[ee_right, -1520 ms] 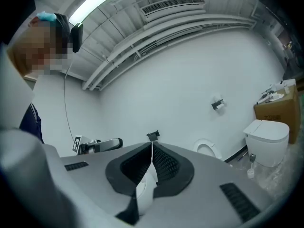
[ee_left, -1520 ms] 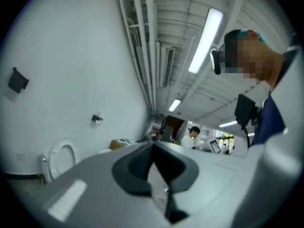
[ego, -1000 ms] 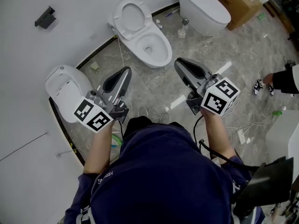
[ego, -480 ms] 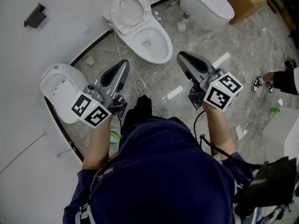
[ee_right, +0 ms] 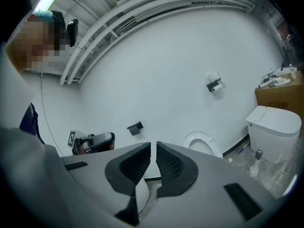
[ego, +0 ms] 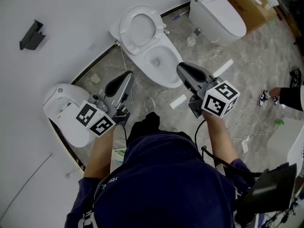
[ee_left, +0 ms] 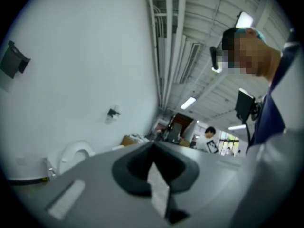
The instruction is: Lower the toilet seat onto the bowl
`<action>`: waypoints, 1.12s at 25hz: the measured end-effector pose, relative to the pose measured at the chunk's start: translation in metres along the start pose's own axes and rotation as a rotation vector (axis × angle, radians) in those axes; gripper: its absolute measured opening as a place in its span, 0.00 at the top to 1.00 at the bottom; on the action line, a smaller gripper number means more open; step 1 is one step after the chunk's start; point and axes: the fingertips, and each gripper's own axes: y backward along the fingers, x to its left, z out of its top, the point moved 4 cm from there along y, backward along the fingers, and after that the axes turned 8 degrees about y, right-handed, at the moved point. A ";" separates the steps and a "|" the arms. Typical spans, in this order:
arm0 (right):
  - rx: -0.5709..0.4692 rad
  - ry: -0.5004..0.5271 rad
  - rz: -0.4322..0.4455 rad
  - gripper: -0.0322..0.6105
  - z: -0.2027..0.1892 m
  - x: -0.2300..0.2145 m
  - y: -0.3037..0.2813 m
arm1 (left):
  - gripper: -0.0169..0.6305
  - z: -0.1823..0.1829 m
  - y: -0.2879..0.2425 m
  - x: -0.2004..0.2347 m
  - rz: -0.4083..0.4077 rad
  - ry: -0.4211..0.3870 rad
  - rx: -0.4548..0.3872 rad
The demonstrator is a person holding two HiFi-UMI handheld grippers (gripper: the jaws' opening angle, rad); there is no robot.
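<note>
Both grippers are held out side by side over the floor (ego: pixel 147 91), pointed towards a curved white wall (ego: pixel 71 13). The jaws of the left gripper (ego: pixel 124 80) are seen closed together in its own view, with nothing held between them. The jaws of the right gripper (ego: pixel 183 69) are likewise closed to a thin slit and hold nothing.

The toilet seat (ego: pixel 141 28) is found ahead of the grippers and between them, raised upright against the wall. The bowl (ego: pixel 159 61) is left uncovered below it, its near rim showing just beside the right gripper's tip in the head view.

Room to the left of the left gripper is narrowed by a second toilet (ego: pixel 64 110), lid down, set against the dark skirting (ego: pixel 97 57) at the wall's foot. More open floor is seen to the right of the right gripper, bounded further off by a third toilet (ego: pixel 218 13) and a cardboard box (ego: pixel 247 4). The floor between and just ahead of the grippers is crossed by cables (ego: pixel 149 103) and white strips (ego: pixel 178 101).

Black-and-white squares are shown on each marker cube (ego: pixel 219 98), but no words. Print on the shirt (ego: pixel 161 179) and on the box is too small to be read.
</note>
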 end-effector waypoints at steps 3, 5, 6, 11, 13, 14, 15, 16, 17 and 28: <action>0.020 -0.009 -0.002 0.94 0.004 -0.013 -0.033 | 0.98 0.012 -0.003 0.024 0.010 0.000 0.014; 0.041 -0.018 -0.012 0.94 0.006 -0.026 -0.069 | 0.98 0.023 -0.004 0.056 0.016 0.016 0.019; 0.053 -0.024 -0.017 0.94 0.007 -0.033 -0.087 | 0.98 0.027 -0.005 0.073 0.018 0.026 0.019; 0.101 -0.048 -0.040 0.93 0.006 -0.067 -0.153 | 0.98 0.035 -0.008 0.123 0.037 0.050 0.031; 0.114 -0.046 -0.045 0.93 0.004 -0.079 -0.174 | 0.98 0.036 -0.008 0.137 0.050 0.057 0.034; 0.121 -0.041 -0.044 0.93 0.004 -0.084 -0.185 | 0.98 0.037 -0.008 0.144 0.058 0.058 0.036; 0.129 -0.035 -0.042 0.93 0.003 -0.089 -0.195 | 0.98 0.037 -0.008 0.151 0.068 0.059 0.038; 0.137 -0.029 -0.040 0.93 0.002 -0.094 -0.204 | 0.98 0.037 -0.008 0.156 0.079 0.061 0.041; 0.146 -0.027 -0.036 0.88 0.000 -0.099 -0.213 | 0.98 0.037 -0.008 0.161 0.089 0.064 0.043; 0.169 -0.177 0.005 0.83 -0.014 -0.168 -0.322 | 0.98 0.021 0.007 0.178 0.257 0.124 0.028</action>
